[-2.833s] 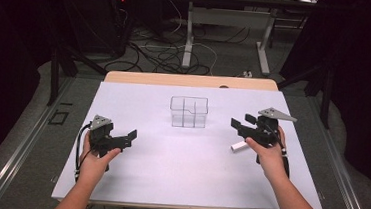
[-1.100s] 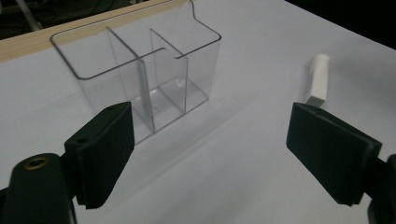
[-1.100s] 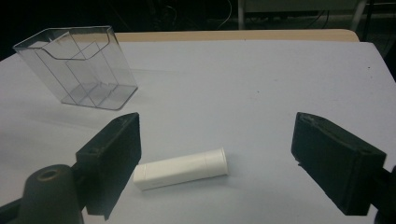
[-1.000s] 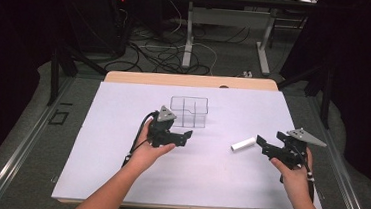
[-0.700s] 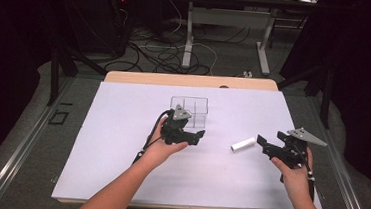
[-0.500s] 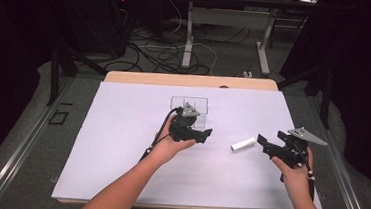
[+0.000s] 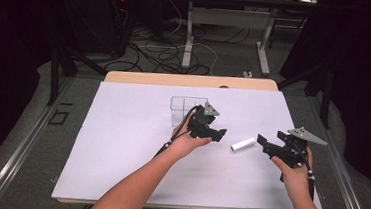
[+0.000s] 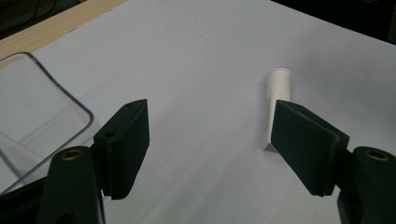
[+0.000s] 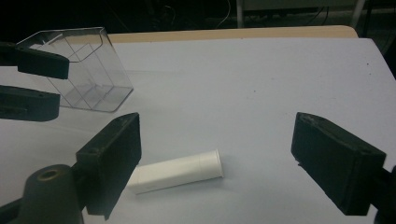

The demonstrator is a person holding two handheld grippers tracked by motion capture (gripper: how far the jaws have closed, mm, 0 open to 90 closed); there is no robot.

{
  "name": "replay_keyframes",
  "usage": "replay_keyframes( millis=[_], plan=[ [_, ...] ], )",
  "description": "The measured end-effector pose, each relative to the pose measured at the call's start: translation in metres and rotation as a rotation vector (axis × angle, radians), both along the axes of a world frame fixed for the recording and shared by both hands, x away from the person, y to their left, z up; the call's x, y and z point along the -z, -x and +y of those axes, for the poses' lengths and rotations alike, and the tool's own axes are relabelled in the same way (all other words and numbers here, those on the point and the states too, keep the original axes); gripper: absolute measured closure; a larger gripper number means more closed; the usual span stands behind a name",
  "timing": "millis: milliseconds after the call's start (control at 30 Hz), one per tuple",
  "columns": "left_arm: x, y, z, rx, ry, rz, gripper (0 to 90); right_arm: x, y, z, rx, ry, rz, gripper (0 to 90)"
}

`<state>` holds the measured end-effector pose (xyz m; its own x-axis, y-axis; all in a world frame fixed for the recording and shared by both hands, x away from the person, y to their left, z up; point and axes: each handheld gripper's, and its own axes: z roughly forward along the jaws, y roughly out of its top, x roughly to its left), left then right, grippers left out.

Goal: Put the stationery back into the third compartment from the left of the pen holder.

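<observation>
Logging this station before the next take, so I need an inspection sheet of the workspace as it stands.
Surface: white sheet on a wooden table.
Job's things: white tube lying flat; clear divided box upright.
Clutter: nothing seen.
Grippers: left gripper open, its jaws have just been closing, nothing between them; right gripper open by the tube.
Cables: one trails from the left gripper; more on the floor.
Surroundings: table legs, dark curtains.

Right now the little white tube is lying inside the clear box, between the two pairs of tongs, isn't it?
Not quite. The white tube lies flat on the white table cover, outside the clear box and apart from it. The high view shows this plainly. It does lie between the left tongs and the right tongs, and neither pair holds it.
</observation>
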<state>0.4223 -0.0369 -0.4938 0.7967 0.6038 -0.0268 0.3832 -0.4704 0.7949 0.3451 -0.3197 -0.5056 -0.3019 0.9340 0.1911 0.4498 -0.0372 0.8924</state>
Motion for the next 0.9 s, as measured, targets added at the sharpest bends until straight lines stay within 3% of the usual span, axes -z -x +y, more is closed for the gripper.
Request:
replay_keyframes(
  millis=[333,400,433,667,700,900],
  plan=[
    [0.012,-0.006,-0.014,0.030,-0.025,0.056,33.8,0.000,0.000,-0.001,0.013,0.007,0.011,15.6],
    [0.015,-0.006,-0.018,0.031,-0.029,0.058,35.0,0.002,-0.001,-0.002,0.012,0.006,-0.003,15.6],
    [0.017,-0.006,-0.020,0.028,-0.020,0.059,35.4,0.002,-0.001,-0.002,0.008,0.007,0.002,15.6],
    [0.029,-0.004,-0.032,0.068,-0.064,0.093,39.9,0.002,-0.001,-0.002,0.007,0.008,0.015,15.6],
    [0.031,-0.002,-0.035,0.064,-0.050,0.096,40.7,0.002,-0.001,-0.003,0.007,0.007,0.016,15.6],
    [0.036,0.004,-0.046,0.095,-0.064,0.101,43.1,0.003,-0.001,-0.003,0.005,0.013,0.015,15.6]
  ],
)
